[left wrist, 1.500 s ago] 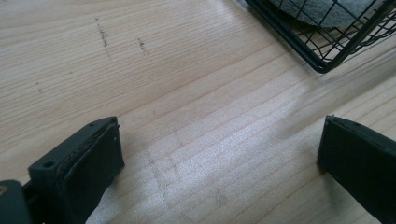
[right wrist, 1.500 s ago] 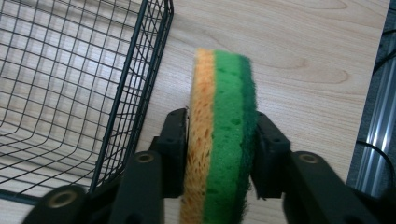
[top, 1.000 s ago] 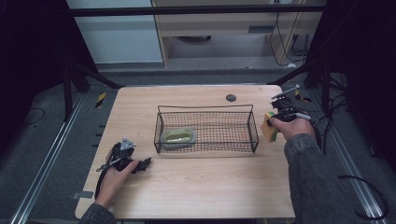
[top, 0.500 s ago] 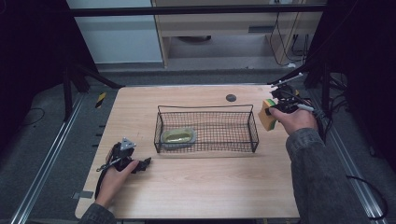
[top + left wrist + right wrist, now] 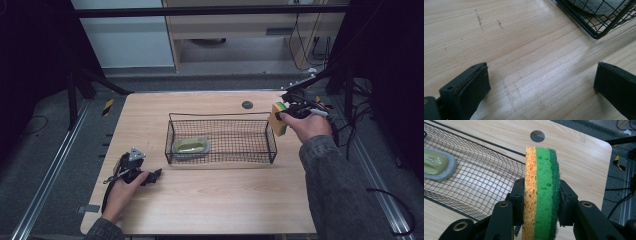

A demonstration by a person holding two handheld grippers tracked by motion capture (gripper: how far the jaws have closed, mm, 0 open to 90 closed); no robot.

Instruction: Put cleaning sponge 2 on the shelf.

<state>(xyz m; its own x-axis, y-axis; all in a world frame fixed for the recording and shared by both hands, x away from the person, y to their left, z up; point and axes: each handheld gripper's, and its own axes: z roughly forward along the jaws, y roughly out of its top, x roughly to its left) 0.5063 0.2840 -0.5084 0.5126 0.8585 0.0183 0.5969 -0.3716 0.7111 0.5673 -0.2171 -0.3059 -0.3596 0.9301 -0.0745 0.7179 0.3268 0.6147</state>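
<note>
No brand, label or readable writing is seen on any thing in these pictures. In the high view, the right gripper is held above the right side of the wooden table, just beside the right end of the wire basket, and a sponge is clamped between its jaws. The right gripper view gives what the high view cannot: the sponge is made of three layers, an orange one, a light green one and a dark green rough one, and it stands on its edge with the two black pads pressed on its flat faces. A round dark hole in the table is seen behind it, far from the person. In the left part of the basket a grey oval dish with something yellowish green in it is lying; in the right gripper view it is seen at the left edge, through the mesh. The left gripper is rested on the near left part of the table, well apart from the sponge. In the left gripper view its jaws are seen spread wide with only bare wood between them, and a corner of the basket is seen at the top right.
</note>
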